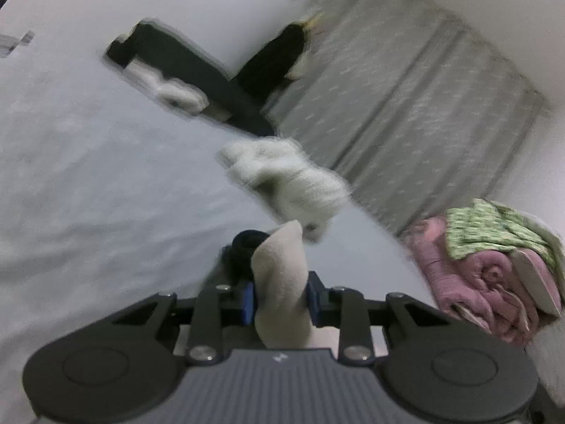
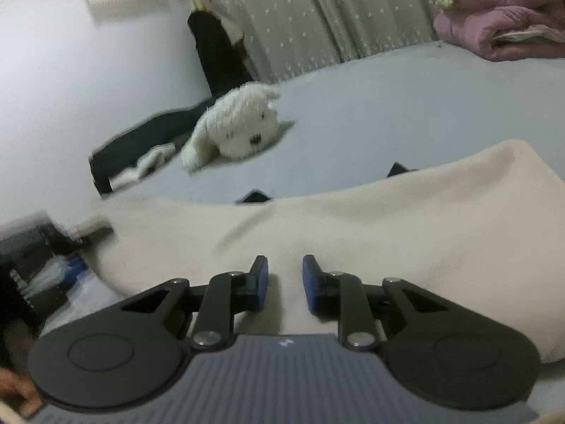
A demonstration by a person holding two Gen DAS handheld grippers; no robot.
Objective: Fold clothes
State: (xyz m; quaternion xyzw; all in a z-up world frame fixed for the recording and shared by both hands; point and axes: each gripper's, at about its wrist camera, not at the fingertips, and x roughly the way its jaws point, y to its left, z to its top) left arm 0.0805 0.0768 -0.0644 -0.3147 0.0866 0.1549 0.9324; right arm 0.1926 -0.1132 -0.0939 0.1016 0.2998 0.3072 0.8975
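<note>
A cream fleece garment (image 2: 370, 219) lies across the grey-blue bed sheet (image 2: 370, 106) in the right wrist view. My right gripper (image 2: 284, 282) is open, its blue pads either side of a gap, just above the cream cloth. In the left wrist view my left gripper (image 1: 282, 296) is shut on a bunched fold of the same cream garment (image 1: 282, 282), which stands up between the blue pads. A dark object (image 1: 245, 251) sits just behind that fold.
A white plush dog (image 2: 236, 123) lies on the sheet (image 1: 88, 176), also in the left wrist view (image 1: 289, 180). Dark clothing (image 2: 141, 141) lies behind it. A pink folded blanket (image 1: 476, 282) with green cloth (image 1: 487, 229) sits at right. Grey curtain (image 1: 406, 106) hangs behind.
</note>
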